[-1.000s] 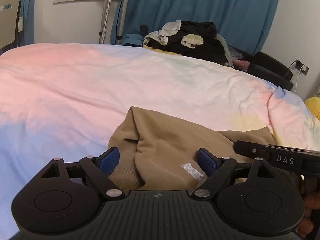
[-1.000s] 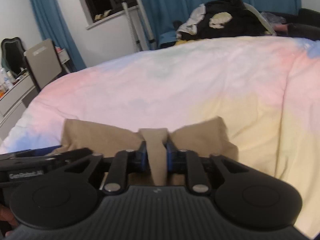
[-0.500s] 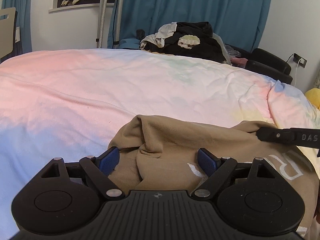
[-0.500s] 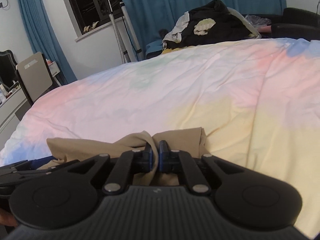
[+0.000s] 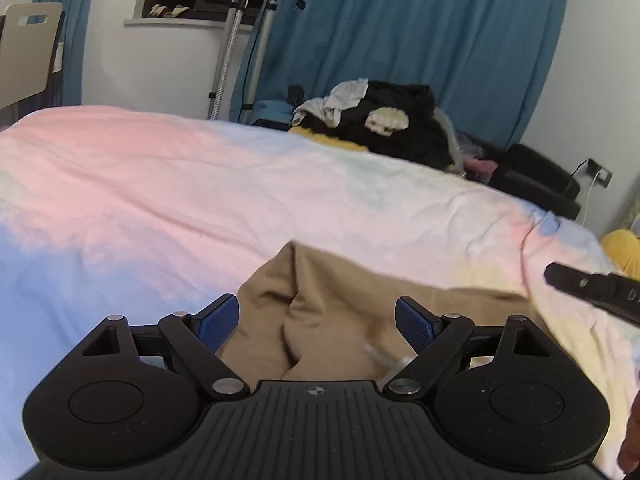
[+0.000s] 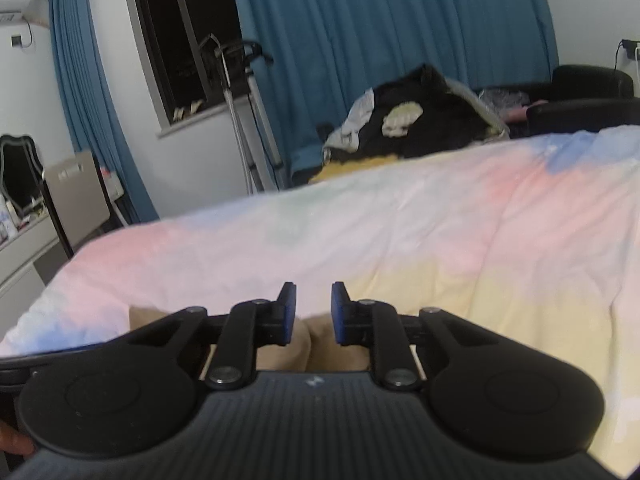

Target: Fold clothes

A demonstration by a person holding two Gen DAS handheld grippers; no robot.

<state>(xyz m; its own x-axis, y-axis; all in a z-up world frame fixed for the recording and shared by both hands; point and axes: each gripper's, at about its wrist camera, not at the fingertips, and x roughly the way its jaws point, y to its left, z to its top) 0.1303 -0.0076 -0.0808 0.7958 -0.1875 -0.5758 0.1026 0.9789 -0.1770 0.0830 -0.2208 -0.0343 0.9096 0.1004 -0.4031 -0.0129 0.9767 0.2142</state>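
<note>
Right wrist view: right claw [image 6: 312,308], clamped on the tan garment [image 5: 340,320] half a second ago, now gapes empty low-centre; left claw [image 5: 316,324] wide, empty — fold released.

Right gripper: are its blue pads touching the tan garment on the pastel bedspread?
Apart. The right wrist view shows the right gripper with its jaws parted, bedspread visible through the gap, and the tan garment lying below the pads, unclamped.

Tan garment [image 5: 344,320]: near part hidden under left gripper [image 5: 316,322] body; white print blurred, unreadable.
Right gripper [image 5: 600,290]: cut off at left-wrist frame edge; lettering illegible.
Hand [image 6: 14,446]: only a sliver at frame edge.
</note>
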